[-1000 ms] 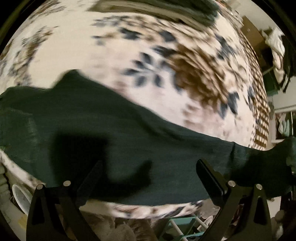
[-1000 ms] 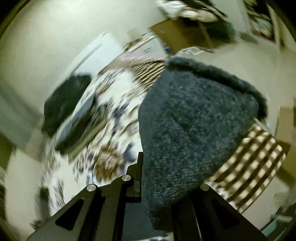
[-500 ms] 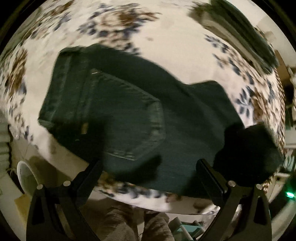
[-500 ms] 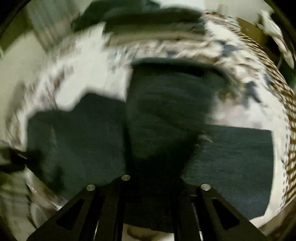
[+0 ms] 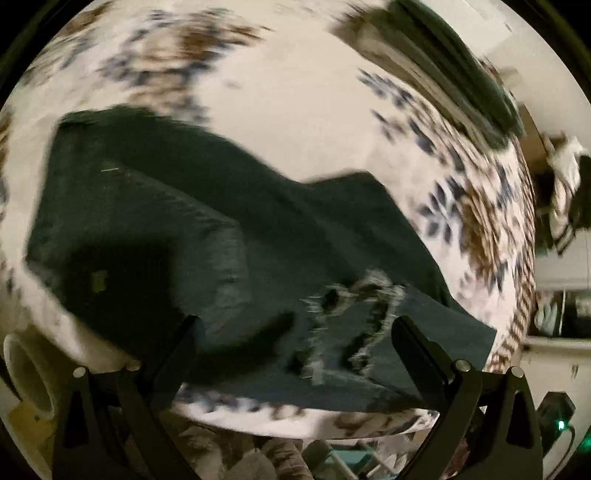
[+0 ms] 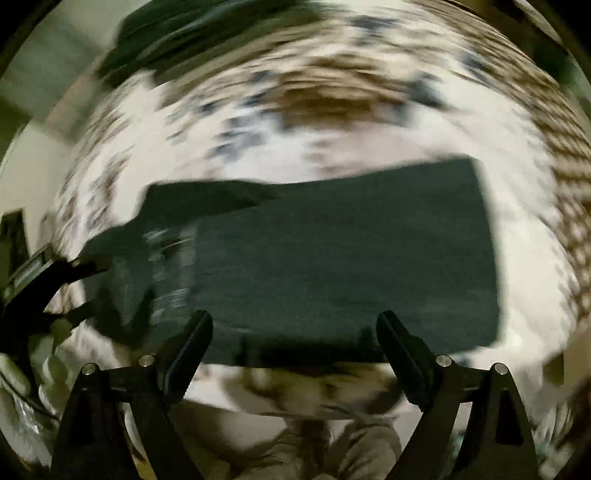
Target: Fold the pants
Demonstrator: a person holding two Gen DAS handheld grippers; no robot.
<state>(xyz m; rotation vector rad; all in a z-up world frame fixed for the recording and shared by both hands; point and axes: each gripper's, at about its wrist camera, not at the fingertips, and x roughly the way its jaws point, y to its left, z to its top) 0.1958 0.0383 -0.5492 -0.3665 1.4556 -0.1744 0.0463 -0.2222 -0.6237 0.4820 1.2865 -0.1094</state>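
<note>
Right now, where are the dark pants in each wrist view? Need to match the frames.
Left wrist: pants run from left-centre down to lower right, frayed rip above the left gripper.
Right wrist: pants form a wide dark block mid-frame, just above the right gripper.
Shared landmark: folded dark clothes stack at the floral bedspread's far edge.

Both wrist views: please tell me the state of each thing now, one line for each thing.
Pants: folded over, lying flat on the bedspread, frayed rips facing up.
Left gripper: open, holding nothing, over the pants.
Right gripper: open, holding nothing.
Floral bedspread: spread out under the pants.
Stack of dark clothes: folded, at the far edge.
</note>
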